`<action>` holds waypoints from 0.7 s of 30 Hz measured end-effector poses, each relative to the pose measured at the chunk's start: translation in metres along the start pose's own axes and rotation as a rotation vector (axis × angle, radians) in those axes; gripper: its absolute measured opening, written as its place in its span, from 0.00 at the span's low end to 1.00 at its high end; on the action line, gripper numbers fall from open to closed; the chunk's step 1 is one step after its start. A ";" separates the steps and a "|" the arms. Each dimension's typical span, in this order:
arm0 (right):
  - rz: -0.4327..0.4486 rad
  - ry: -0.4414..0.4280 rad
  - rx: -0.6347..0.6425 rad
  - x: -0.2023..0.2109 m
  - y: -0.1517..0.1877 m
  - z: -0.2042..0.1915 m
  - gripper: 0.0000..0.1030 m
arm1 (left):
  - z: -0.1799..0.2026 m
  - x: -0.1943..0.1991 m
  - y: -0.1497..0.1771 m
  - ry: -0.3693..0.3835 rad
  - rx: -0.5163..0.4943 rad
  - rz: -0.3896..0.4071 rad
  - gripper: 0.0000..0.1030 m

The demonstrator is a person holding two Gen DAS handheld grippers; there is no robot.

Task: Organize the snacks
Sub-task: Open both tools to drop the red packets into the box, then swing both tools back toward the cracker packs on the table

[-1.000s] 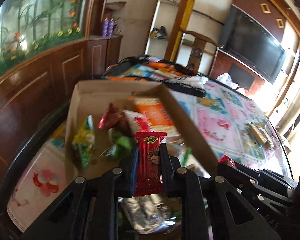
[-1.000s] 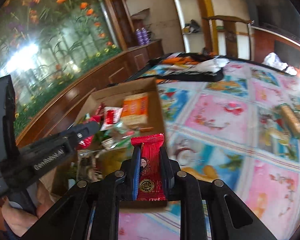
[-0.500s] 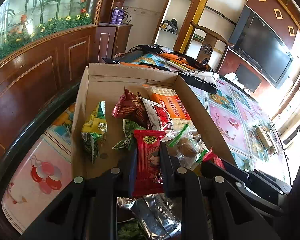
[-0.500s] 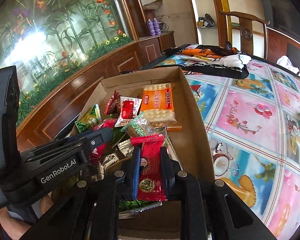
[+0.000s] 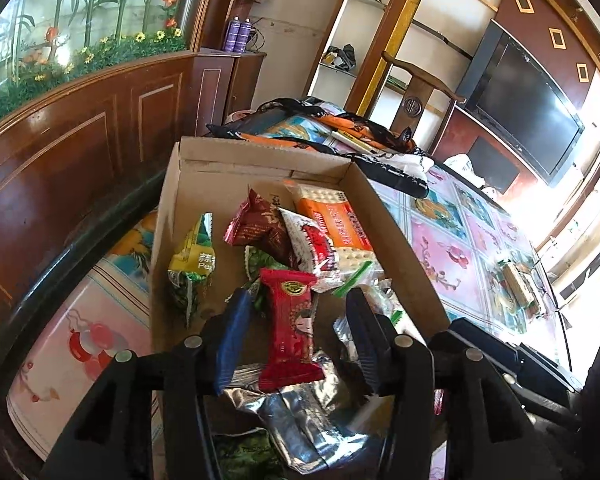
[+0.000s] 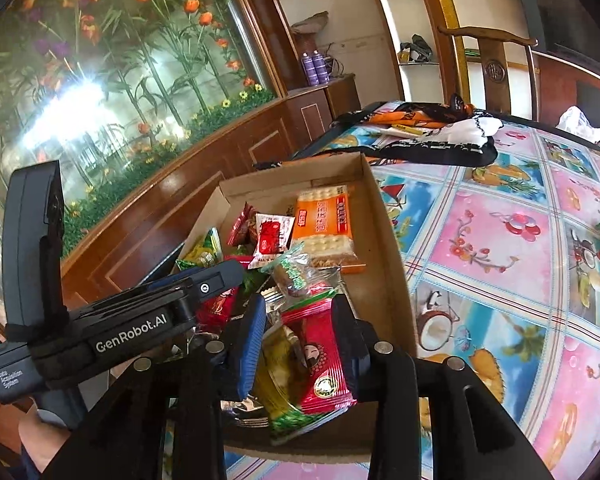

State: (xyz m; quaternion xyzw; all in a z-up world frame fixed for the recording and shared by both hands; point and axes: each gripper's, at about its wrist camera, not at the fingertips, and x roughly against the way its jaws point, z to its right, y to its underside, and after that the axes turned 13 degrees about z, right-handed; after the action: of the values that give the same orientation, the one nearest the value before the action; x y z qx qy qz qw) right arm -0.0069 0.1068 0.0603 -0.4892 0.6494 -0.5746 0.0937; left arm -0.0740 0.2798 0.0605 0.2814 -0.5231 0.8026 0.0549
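A cardboard box [image 5: 396,240] [image 6: 384,236] on the table holds several snack packets. My left gripper [image 5: 296,320] is open over the box's near end; a red snack packet [image 5: 290,328] lies loose between its fingers on the pile. My right gripper [image 6: 300,332] is open too; another red packet [image 6: 320,360] lies between its fingers on a green and yellow packet [image 6: 284,396]. Further in are an orange cracker pack [image 5: 336,220] [image 6: 324,224], a dark red packet [image 5: 260,228] and a yellow-green pea packet [image 5: 192,264]. The left gripper's body [image 6: 100,332] shows in the right wrist view.
The table has a colourful fruit-pattern cloth [image 6: 500,240]. Wrapped snack bars [image 5: 518,288] lie on it far right. Black and orange fabric [image 6: 420,128] lies behind the box. A wooden cabinet with a flower display [image 5: 80,120] runs along the left. A chair [image 6: 496,64] stands behind the table.
Both grippers have opened and let go of their red packets, which now lie in the box. Both grippers have moved in over the box's near end.
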 end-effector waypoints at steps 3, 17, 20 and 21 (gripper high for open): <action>0.015 0.007 -0.017 0.009 -0.003 0.008 0.36 | 0.009 0.003 -0.001 0.013 -0.017 0.003 0.48; 0.126 0.290 -0.165 0.087 -0.004 0.158 0.42 | 0.126 0.014 0.020 0.174 -0.218 -0.024 0.57; 0.151 0.357 -0.238 0.110 -0.008 0.195 0.42 | 0.165 0.005 0.034 0.235 -0.264 -0.072 0.58; 0.164 0.375 -0.265 0.118 -0.009 0.206 0.42 | 0.182 -0.001 0.040 0.272 -0.280 -0.105 0.58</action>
State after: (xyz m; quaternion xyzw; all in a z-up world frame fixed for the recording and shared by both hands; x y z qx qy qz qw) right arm 0.0798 -0.1142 0.0537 -0.3278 0.7625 -0.5558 -0.0472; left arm -0.0164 0.1032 0.0809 0.1870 -0.6018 0.7488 0.2056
